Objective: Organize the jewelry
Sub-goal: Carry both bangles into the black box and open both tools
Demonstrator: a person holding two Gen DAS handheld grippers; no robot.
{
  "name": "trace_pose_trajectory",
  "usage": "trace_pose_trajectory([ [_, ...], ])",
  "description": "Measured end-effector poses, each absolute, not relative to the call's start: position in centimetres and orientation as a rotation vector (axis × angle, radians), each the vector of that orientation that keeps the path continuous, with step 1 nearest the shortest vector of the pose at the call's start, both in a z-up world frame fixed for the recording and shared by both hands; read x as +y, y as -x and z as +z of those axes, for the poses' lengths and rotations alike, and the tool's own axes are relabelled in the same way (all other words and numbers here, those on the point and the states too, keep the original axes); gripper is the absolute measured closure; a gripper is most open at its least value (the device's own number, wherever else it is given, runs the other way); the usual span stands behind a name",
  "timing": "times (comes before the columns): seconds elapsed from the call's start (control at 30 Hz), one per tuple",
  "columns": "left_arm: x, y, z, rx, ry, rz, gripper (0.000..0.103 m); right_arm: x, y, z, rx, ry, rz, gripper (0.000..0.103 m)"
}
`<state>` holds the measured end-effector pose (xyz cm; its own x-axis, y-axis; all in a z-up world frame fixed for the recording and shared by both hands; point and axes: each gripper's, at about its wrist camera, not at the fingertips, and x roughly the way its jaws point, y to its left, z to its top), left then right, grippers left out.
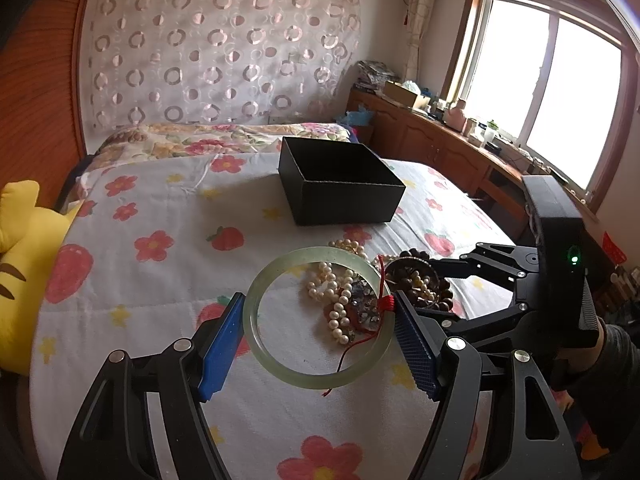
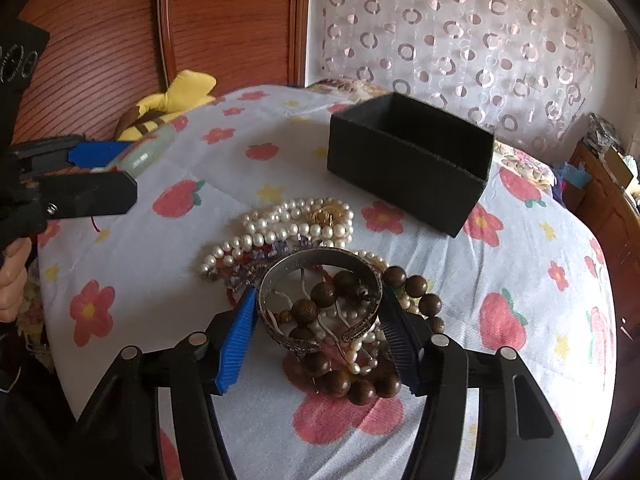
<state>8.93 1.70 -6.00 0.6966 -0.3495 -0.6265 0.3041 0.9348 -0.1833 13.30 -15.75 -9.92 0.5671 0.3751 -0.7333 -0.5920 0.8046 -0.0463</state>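
While the pale green bangle (image 1: 318, 320) sits clamped between the blue pads of the left gripper (image 1: 320, 344), it hangs lifted above the flowered bedspread (image 1: 168, 280), with a thin red cord (image 1: 384, 300) tied at its right side and trailing down through the ring. In the right wrist view the same bangle (image 2: 146, 152) shows only as a green end sticking out between the left gripper's fingers (image 2: 100, 152), clear of the bedspread.

The right gripper (image 2: 320, 324) has its two pads pressed against opposite sides of a silver cuff bracelet (image 2: 320, 300), so it is grasping that bracelet. The cuff sits on top of the jewelry pile, with dark brown wooden beads (image 2: 340, 380) showing through and around it.

Just behind the cuff lies a bunch of white pearl strands (image 2: 280, 228), mixed with some bluish crystal pieces (image 2: 280, 250). In the left wrist view the pearls (image 1: 336, 292) appear through and beyond the green ring.

Farther back on the bed stands an open black box (image 1: 340, 180), apart from the pile; its inside is too dark to read. A yellow plush toy (image 1: 24, 264) lies at the bed's edge by the wooden headboard (image 2: 224, 20). A circle-patterned curtain (image 1: 224, 48) hangs behind the bed.
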Motion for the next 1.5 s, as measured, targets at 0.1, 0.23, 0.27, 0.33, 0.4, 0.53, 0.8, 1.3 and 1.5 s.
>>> trace_pose_trajectory([
  [0.1, 1.6, -9.0, -6.0, 0.711, 0.065, -0.365, 0.034, -16.2, -13.0, -8.8, 0.748, 0.277, 0.583, 0.04],
  [0.23, 1.0, -9.6, -5.6, 0.706, 0.052, -0.373, 0.034, -16.4, -13.1, -7.2, 0.71, 0.275, 0.58, 0.04],
  [0.27, 0.8, -9.9, -5.4, 0.705, 0.047, -0.375, 0.034, -16.5, -13.2, -6.9, 0.706, 0.277, 0.576, 0.04],
  [0.33, 0.4, -10.6, -5.0, 0.703, 0.041, -0.379, 0.034, -17.0, -13.5, -6.4, 0.697, 0.275, 0.564, 0.04],
  [0.4, -0.1, -11.6, -4.6, 0.698, 0.033, -0.385, 0.034, -17.7, -14.1, -5.8, 0.693, 0.267, 0.551, 0.04],
  [0.53, -1.2, -13.7, -3.8, 0.696, 0.016, -0.395, 0.034, -19.3, -15.5, -4.8, 0.676, 0.254, 0.522, 0.04],
  [0.8, -3.7, -18.9, -2.7, 0.707, -0.029, -0.411, 0.034, -21.8, -18.8, -3.4, 0.651, 0.224, 0.496, 0.04],
  [1.3, -5.7, -27.5, -4.5, 0.767, -0.018, -0.433, 0.034, -23.4, -24.5, -4.0, 0.665, 0.183, 0.514, 0.04],
  [1.5, -5.0, -27.8, -4.0, 0.746, 0.021, -0.443, 0.027, -22.6, -25.9, -4.3, 0.673, 0.184, 0.541, 0.04],
])
